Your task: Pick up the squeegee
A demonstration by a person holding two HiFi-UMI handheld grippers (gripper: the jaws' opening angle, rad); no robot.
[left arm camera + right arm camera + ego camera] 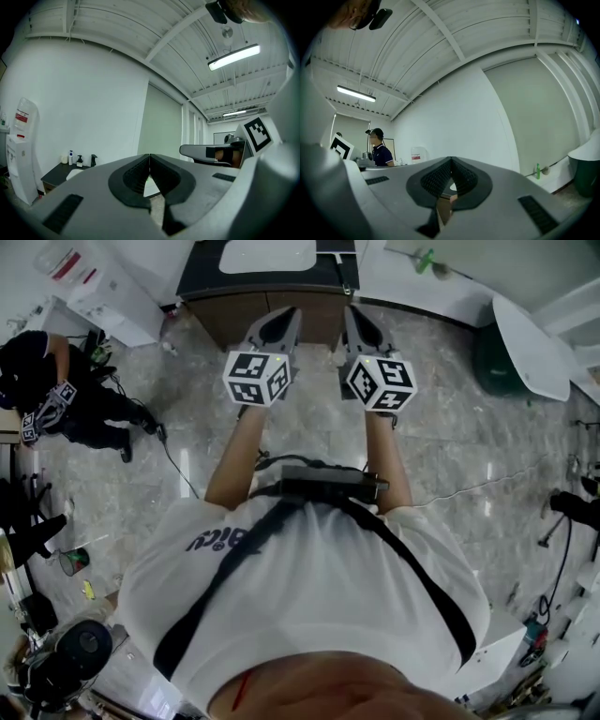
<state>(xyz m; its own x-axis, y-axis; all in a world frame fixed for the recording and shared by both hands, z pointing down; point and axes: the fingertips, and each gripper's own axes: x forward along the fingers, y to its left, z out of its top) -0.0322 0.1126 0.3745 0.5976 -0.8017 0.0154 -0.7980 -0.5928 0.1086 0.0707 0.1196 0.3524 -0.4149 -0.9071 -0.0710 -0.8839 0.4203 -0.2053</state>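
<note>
While both pairs of jaws sit pressed together on nothing, the left gripper (275, 326) and right gripper (364, 329) point level toward the dark counter (199, 282). No squeegee shows in any view. Judgement: pickup not started, everything remains.

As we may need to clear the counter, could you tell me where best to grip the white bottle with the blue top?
Probably grip the white bottle round its body, below the top, coming in level from the counter's front edge. It stands upright near the wall, with a dark bottle close beside it, so the front looks the freest side.
</note>
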